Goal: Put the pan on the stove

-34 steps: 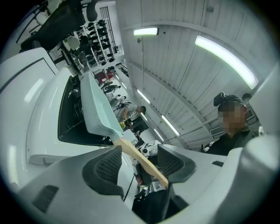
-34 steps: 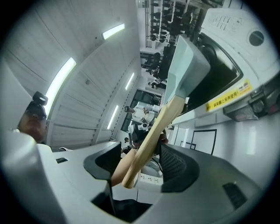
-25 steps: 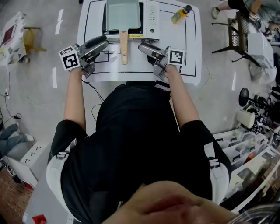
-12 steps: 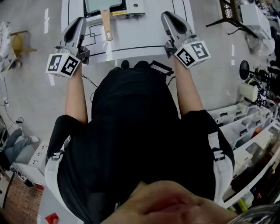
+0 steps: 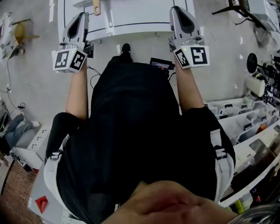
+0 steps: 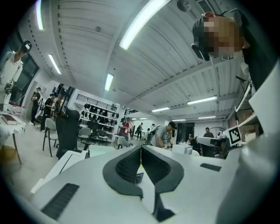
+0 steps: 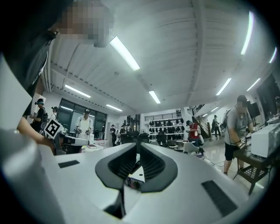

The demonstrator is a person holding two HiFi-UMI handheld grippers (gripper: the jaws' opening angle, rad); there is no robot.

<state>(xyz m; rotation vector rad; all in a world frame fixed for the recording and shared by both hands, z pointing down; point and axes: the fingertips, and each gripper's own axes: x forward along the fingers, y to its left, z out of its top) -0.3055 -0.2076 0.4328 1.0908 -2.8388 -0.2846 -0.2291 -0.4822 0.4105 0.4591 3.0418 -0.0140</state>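
Looking down in the head view, the left gripper (image 5: 80,18) sits at upper left and the right gripper (image 5: 178,11) at upper right. Each overlaps the near edge of the white table (image 5: 140,17). Of the pan (image 5: 96,5), only the wooden handle tip shows at the top edge, apart from both grippers.

In the left gripper view, the jaws have just been closing and now meet, with nothing between them.

In the right gripper view, the jaws have likewise just been closing and are pressed together, empty.
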